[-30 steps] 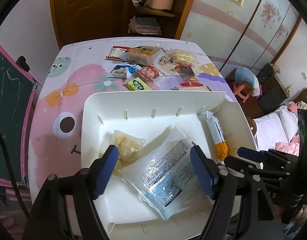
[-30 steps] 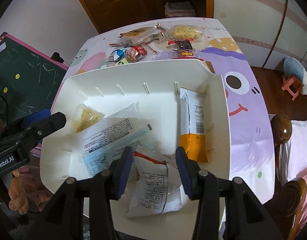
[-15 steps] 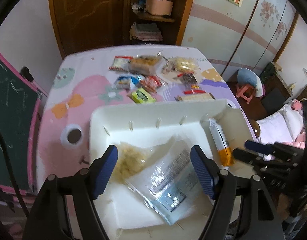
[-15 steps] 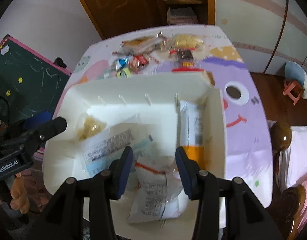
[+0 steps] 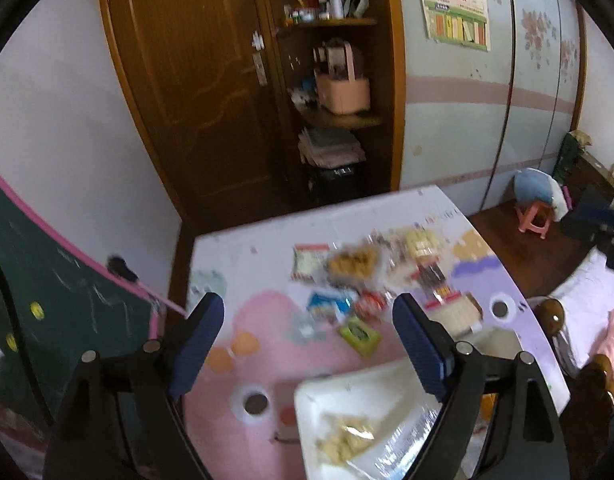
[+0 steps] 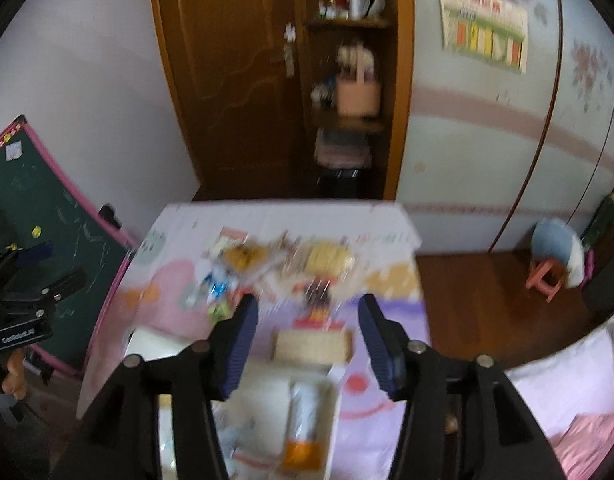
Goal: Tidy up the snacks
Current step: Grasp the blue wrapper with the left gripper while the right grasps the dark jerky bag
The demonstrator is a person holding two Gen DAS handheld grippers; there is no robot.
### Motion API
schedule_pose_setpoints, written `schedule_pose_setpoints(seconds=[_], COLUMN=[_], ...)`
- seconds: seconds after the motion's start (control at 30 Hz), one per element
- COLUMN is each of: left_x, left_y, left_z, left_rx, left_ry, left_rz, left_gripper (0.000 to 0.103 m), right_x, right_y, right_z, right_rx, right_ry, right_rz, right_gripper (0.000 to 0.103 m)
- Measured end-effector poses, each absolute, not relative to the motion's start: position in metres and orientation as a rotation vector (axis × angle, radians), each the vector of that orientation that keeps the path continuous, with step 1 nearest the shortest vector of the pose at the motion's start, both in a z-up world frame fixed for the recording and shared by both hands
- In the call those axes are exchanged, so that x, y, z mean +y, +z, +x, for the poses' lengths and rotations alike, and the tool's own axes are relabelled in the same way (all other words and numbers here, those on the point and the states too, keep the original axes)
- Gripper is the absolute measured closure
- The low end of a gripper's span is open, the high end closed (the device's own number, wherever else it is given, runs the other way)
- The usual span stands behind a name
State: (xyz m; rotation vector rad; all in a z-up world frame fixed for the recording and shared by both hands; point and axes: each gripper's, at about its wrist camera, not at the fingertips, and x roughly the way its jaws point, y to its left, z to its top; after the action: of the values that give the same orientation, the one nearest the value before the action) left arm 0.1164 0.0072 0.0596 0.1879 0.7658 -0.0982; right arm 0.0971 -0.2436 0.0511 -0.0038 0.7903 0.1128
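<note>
Both claws are seen spread wide with nothing gripped: the left claw point(image 5: 307, 344) and right claw point(image 6: 307, 340) are held above the table point(image 5: 243, 264). Loose snacks point(image 5: 353, 266) are piled beyond the white tray point(image 5: 347, 388), where a few packets are already laid.

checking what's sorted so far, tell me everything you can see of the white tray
The white tray looks like smooth plastic with raised walls and rounded corners. It sits on the cartoon-print tablecloth at the near end of the table, cut off by the frame. Inside lie a clear bag of pale yellow snack pieces, a crinkly clear packet and, along its right side, a white-and-orange packet. Neither open gripper touches it.
</note>
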Motion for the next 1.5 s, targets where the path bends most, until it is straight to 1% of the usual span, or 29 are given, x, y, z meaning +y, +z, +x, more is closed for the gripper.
schedule_pose_setpoints(seconds=[0.07, 0.17, 0.3, 0.4, 0.6, 0.73, 0.9, 1.1, 1.27, 1.37, 1.43, 1.5], left_x=[0.005, 0.002, 0.0, -0.004, -0.001, 0.005, 0.009, 0.005, 0.005, 0.006, 0.008, 0.011], left_y=[0.07, 0.076, 0.061, 0.027, -0.072, -0.122, -0.174, -0.206, -0.221, -0.232, -0.237, -0.242], left_z=[0.129, 0.154, 0.192, 0.221, 0.276, 0.298, 0.316, 0.326, 0.334, 0.34, 0.342, 0.343], left_rx=[0.75, 0.761, 0.835, 0.923, 1.177, 1.281, 1.373, 1.422, 1.433, 1.452, 1.471, 1.484], left_ry=[-0.073, -0.068, -0.09, -0.112, -0.137, -0.112, -0.09, -0.099, -0.077, -0.064, -0.072, -0.064], left_rz=[0.212, 0.222, 0.203, 0.212, 0.172, 0.139, 0.127, 0.116, 0.083, 0.05, 0.023, 0.008], left_gripper=[0.012, 0.011, 0.009, 0.009, 0.009, 0.009, 0.009, 0.009, 0.009, 0.013, 0.021, 0.023], right_x=[-0.248, -0.256, -0.26, -0.255, -0.241, -0.235, -0.235, -0.237, -0.233, -0.23, -0.227, -0.227], right_y=[0.066, 0.078, 0.069, 0.045, -0.034, -0.088, -0.136, -0.169, -0.186, -0.192, -0.195, -0.196], right_z=[0.111, 0.139, 0.177, 0.204, 0.243, 0.259, 0.274, 0.287, 0.294, 0.297, 0.298, 0.3], right_rx=[0.765, 0.774, 0.825, 0.898, 1.069, 1.175, 1.266, 1.328, 1.354, 1.364, 1.374, 1.379], right_ry=[0.085, 0.064, 0.058, 0.07, 0.076, 0.095, 0.079, 0.064, 0.063, 0.062, 0.065, 0.069], right_rz=[-0.023, -0.008, 0.012, 0.002, -0.014, 0.01, 0.042, 0.085, 0.101, 0.096, 0.096, 0.098], right_gripper=[0.044, 0.043, 0.043, 0.043, 0.043, 0.043, 0.043, 0.043, 0.043, 0.043, 0.043, 0.043])
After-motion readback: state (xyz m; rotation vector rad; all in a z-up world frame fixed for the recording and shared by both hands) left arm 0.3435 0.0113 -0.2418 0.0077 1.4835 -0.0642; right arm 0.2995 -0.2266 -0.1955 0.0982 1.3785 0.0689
